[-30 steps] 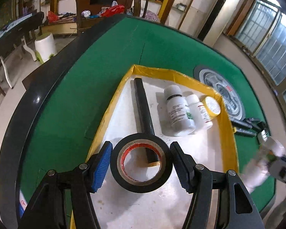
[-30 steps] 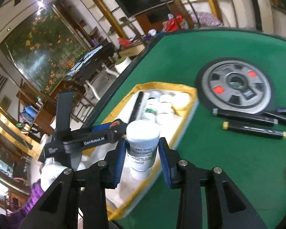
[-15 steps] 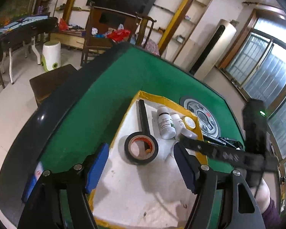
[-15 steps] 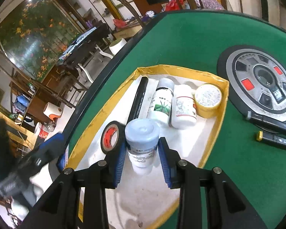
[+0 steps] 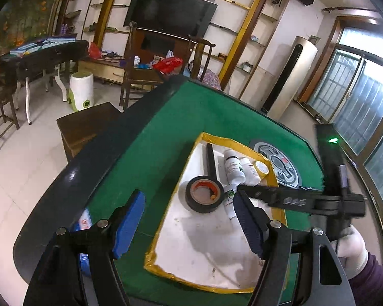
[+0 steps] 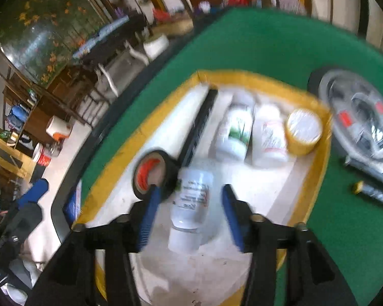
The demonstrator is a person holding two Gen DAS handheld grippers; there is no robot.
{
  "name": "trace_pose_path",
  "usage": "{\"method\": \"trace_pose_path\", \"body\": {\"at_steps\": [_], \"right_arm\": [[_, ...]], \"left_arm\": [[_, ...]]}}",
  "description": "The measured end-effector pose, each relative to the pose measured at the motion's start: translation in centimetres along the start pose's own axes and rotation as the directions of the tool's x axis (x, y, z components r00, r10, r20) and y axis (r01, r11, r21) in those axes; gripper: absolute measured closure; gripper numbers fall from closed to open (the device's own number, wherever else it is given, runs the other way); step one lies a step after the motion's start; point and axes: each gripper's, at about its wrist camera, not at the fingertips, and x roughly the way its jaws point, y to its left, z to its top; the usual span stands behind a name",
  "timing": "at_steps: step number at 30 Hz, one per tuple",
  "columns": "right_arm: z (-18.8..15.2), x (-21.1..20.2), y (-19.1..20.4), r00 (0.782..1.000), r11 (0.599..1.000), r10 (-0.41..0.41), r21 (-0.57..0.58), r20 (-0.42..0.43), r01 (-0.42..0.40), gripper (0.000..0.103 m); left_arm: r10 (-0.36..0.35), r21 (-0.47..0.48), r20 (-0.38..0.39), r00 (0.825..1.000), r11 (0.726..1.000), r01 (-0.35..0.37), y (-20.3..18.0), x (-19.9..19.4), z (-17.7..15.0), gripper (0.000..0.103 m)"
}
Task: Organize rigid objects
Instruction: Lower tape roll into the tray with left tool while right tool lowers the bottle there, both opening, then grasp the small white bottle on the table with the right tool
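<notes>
Bottle (image 6: 190,204) between opening right gripper (image 6: 190,210) jaws

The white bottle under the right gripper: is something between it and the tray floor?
Nothing visible. The bottle lies on the tray floor beside the tape roll; the right gripper jaws are opening around it.

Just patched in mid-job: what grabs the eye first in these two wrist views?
The shallow white tray with a yellow taped rim on the green felt table, holding a black tape roll with an orange core, a black bar, two lying white bottles and a yellow-rimmed tape roll. In the right wrist view, a white plastic bottle lies between the right gripper, whose jaws are opening off it. The left gripper hangs open and empty over the tray's near left edge.
</notes>
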Motion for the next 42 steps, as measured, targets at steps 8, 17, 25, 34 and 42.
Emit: {"method": "trace_pose_path", "body": {"at_steps": [8, 17, 25, 34, 42], "right_arm": [[0.2, -2.3, 1.3, 0.994, 0.998, 0.063, 0.003, 0.086, -0.064, 0.046], [-6.5, -10.6, -8.7, 0.958, 0.98, -0.176, 0.132, 0.226, 0.149, 0.046], [-15.6, -20.2, -25.5, 0.862, 0.811, -0.456, 0.504, 0.222, 0.299, 0.042], [-17.9, -19.5, -36.6, 0.878, 0.692, -0.458, 0.674, 0.136, 0.257, 0.038], [-16.4, -14.6, -31.1, 0.972, 0.887, -0.181, 0.451, 0.15, 0.096, 0.076]], "left_arm": [[-0.031, -0.001, 0.07, 0.997, 0.999, 0.032, 0.6, -2.0, 0.1, 0.023], [-0.145, 0.215, 0.062, 0.987, 0.968, 0.129, -5.6, -3.1, -1.3, 0.004], [-0.219, 0.331, -0.059, 0.974, 0.916, 0.226, -12.9, -1.6, -3.9, 0.004], [-0.236, 0.35, -0.174, 0.956, 0.893, 0.284, -17.9, -1.1, -6.5, 0.004], [-0.201, 0.378, -0.194, 0.96, 0.888, 0.262, -20.1, -0.7, -7.0, 0.004]]}}
